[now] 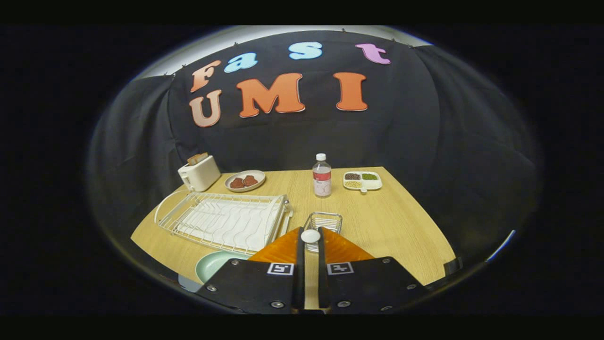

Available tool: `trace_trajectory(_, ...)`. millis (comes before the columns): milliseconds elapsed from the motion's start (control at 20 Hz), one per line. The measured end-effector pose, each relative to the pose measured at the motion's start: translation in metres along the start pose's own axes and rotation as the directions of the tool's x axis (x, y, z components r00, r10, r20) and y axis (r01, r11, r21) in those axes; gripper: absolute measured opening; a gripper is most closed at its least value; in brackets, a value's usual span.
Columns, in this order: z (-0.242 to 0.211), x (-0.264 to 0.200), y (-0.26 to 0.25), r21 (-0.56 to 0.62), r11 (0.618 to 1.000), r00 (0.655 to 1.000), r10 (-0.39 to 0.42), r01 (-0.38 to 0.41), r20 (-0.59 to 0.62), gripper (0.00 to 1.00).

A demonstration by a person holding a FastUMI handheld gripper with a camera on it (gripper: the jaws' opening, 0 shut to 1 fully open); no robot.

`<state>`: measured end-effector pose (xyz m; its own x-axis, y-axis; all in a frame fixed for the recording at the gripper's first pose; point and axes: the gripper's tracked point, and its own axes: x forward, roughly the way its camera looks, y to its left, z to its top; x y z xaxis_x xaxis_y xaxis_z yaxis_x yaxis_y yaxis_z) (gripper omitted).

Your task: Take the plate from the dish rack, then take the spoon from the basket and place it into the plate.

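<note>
My gripper (310,230) is held above the wooden table (387,222), and its fingers are shut on a white spoon (310,235), whose rounded end shows between the tips. Just beyond the fingertips stands the small wire basket (324,221). A pale green plate (213,264) lies on the table near the front edge, left of the fingers and partly hidden by the gripper body. The white dish rack (226,219) sits behind the plate, with nothing in its slots.
At the back of the table stand a white toaster (199,173) with bread in it, a plate of brown food (245,180), a clear bottle (322,175) and a divided white tray (362,181). Bare tabletop lies to the right of the basket.
</note>
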<state>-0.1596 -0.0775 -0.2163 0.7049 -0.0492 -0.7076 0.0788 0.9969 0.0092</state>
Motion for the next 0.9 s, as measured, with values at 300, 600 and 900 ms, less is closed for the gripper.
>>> trace_trajectory(300,-0.007,-0.028,0.008,0.028,0.999,0.999,0.043,-0.043,-0.005,0.11)
trace_trajectory(600,-0.033,-0.037,0.03,0.038,0.993,0.991,0.116,-0.114,-0.065,0.11)
trace_trajectory(900,-0.072,-0.036,0.057,0.002,0.975,0.96,0.217,-0.22,-0.175,0.11)
